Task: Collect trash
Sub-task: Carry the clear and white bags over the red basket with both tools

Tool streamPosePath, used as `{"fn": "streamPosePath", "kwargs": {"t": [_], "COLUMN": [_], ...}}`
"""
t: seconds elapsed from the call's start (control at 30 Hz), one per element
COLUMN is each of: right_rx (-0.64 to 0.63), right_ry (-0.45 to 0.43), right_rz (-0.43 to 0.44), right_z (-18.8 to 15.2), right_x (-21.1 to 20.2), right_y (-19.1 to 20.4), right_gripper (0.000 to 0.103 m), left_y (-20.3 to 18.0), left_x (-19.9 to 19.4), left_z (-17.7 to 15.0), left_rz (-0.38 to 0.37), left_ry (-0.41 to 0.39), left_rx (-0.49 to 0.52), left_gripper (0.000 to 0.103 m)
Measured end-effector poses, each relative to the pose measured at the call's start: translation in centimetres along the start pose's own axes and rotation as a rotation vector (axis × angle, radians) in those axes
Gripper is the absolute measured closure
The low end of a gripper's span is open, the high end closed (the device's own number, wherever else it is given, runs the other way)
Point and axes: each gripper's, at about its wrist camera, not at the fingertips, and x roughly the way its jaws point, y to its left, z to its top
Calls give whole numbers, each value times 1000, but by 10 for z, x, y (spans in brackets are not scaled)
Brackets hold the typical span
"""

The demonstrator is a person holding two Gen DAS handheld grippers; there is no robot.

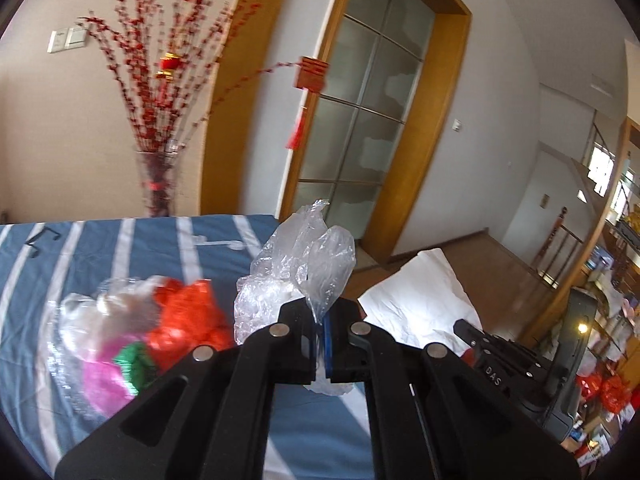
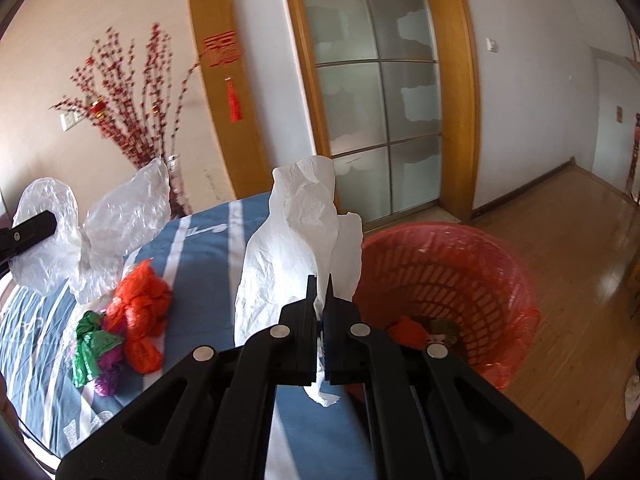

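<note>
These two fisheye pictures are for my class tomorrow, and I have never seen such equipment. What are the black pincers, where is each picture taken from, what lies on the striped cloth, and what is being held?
A person holds a handheld two-finger gripper in each hand; a camera on each looks along its fingers. In the left wrist view, the left gripper is shut on a clear plastic bag. In the right wrist view, the right gripper is shut on a crumpled white paper. On the blue striped cloth lie orange, green and purple wrappers. Beside it stands a red bin, lined with a red bag, some trash inside.

A home; striped bedsheet (image 1: 120, 248); vase of red branches (image 1: 158, 184).
</note>
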Motion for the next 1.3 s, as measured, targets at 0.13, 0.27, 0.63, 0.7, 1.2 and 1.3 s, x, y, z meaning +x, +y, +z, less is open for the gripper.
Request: {"fn": "streamPosePath", "kwargs": {"t": [0.13, 0.27, 0.63, 0.7, 1.2, 1.3], "right_rx": [33, 61, 122, 133, 210, 208], "right_ry": [-10, -26, -41, -38, 11, 29], "right_rz": [-31, -68, -133, -138, -156, -168], "right_z": [2, 5, 10, 9, 2, -1], "right_x": [0, -1, 7, 9, 33, 37], "right_y": [-20, -40, -84, -91, -125, -127], "right_gripper": [101, 101, 101, 101, 100, 94], "left_y": [-20, -39, -86, -91, -124, -120], "left_x": [19, 36, 89, 97, 171, 186], "left_z": [-1, -2, -11, -13, -40, -47], "left_rz": [-53, -102, -229, -242, -316, -296], "left_ry": [21, 36, 84, 93, 197, 242], "left_rx": [4, 8, 5, 0, -19, -39], "left_gripper": [99, 99, 99, 99, 98, 91]}}
